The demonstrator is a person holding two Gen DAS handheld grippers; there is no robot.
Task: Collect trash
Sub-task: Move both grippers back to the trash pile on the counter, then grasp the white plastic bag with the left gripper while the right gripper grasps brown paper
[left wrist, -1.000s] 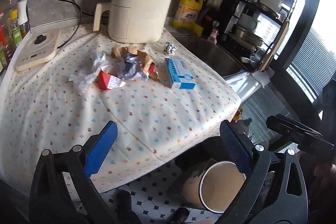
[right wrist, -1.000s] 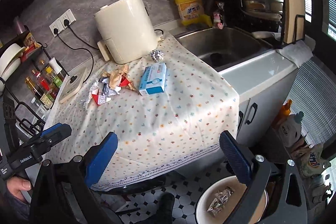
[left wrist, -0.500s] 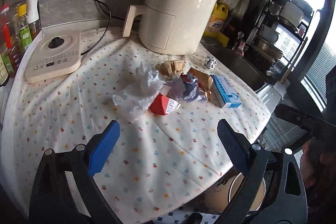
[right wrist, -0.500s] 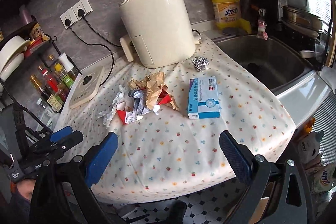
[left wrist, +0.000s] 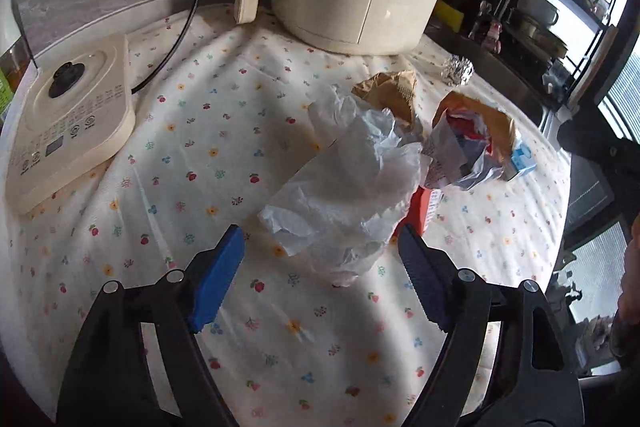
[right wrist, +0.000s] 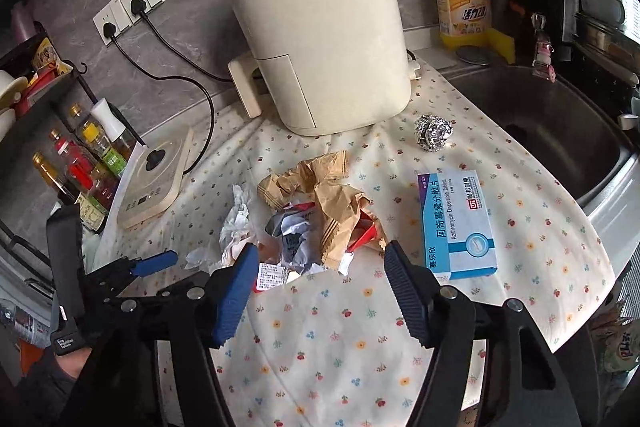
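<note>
A kitchen counter lay under a flower-print cloth (right wrist: 328, 331), with a grey stone wall behind and a steel sink (right wrist: 532, 123) at its far right. Our left gripper (left wrist: 322, 275) hung low over the cloth, its jaws closing but not yet pressing; the near edge of a crumpled white tissue (left wrist: 348, 179) sat between the blue pads (left wrist: 218, 271). Our right gripper (right wrist: 318, 291) was likewise closing with nothing pinched, its tips just short of the trash heap: brown paper wrappers (right wrist: 320, 195), a crushed grey-and-white packet (right wrist: 294, 239) and a red carton (right wrist: 364, 231), all touching one another mid-cloth. A blue-and-white medicine box (right wrist: 458, 223) lay flat just right of the heap, and a foil ball (right wrist: 434, 133) sat farther back, near the sink. Behind the heap stood a cream air fryer (right wrist: 324, 47); a cream kettle base (left wrist: 68, 119) rested at the cloth's left edge. We could see a yellow detergent bottle (right wrist: 464, 3) by the wall.
</note>
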